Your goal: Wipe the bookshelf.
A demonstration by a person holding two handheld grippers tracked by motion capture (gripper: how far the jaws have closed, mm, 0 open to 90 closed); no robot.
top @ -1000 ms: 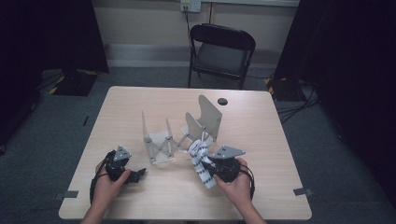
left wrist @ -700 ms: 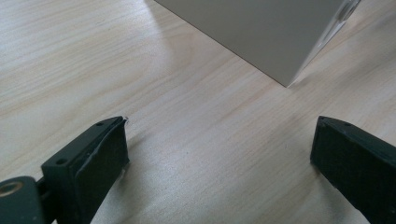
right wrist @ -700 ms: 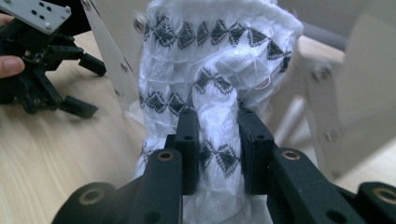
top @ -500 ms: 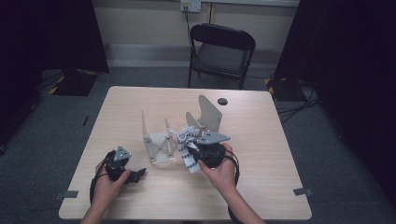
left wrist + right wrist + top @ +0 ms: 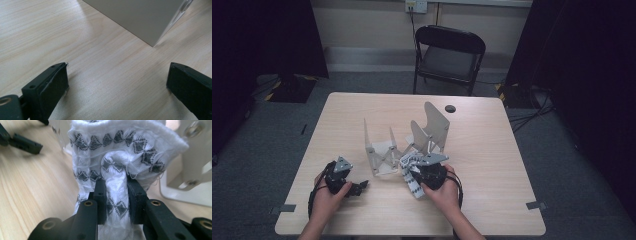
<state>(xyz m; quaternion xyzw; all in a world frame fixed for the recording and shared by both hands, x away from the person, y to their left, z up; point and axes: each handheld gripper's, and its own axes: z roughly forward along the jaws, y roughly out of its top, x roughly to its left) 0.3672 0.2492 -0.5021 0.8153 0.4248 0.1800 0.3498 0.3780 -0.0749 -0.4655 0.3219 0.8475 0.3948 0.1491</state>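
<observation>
A white sock [image 5: 125, 150] with black diamond patterning hangs bunched in my right gripper [image 5: 116, 186], whose jaws are shut on a fold of it. In the high view that gripper [image 5: 414, 170] holds the sock [image 5: 411, 182] just off the near end of a grey panel rack [image 5: 382, 150], with the sock's lower end trailing on the table. My left gripper [image 5: 361, 187] rests on the table left of the rack, jaws wide open with only bare wood between them [image 5: 117, 82]. A grey panel [image 5: 140, 17] of the rack stands just beyond it.
The rack's taller grey plates [image 5: 434, 125] rise behind the sock, with a bolted plate [image 5: 195, 157] close to its right. A small black disc [image 5: 450, 108] lies near the far table edge. A black folding chair [image 5: 449, 52] stands beyond the wooden table [image 5: 512, 165].
My right hand has carried the sock leftward and slightly down, closer to the rack's near end. The left hand has stayed put.
</observation>
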